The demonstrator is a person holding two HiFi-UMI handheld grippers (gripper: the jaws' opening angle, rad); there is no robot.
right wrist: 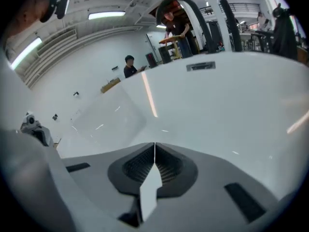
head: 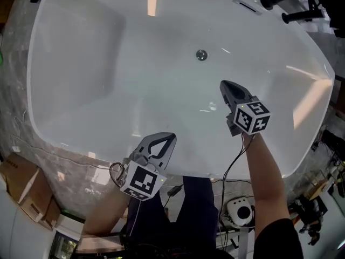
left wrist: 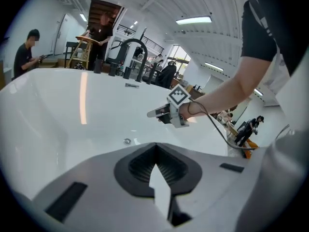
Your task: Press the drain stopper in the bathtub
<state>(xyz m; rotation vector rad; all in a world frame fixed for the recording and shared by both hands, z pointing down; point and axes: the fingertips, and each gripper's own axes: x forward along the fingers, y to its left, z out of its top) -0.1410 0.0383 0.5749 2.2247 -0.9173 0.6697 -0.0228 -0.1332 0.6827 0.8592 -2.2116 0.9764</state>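
In the head view we see a mottled grey stone surface (head: 13,96) at 9 o'clock and cardboard boxes (head: 24,188) at 8 o'clock. In the left gripper view a white ribbed ceiling (left wrist: 159,8) carries a strip light (left wrist: 194,20) at 1 o'clock, with a dark brown opening (left wrist: 104,6) at 11 o'clock. In the right gripper view a plain white wall (right wrist: 87,62) fills 10 o'clock under another strip light (right wrist: 106,15).

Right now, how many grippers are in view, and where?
2. The left gripper hangs over the near rim of the bathtub; the right gripper reaches further in, short of the drain stopper. Both are shut and empty.
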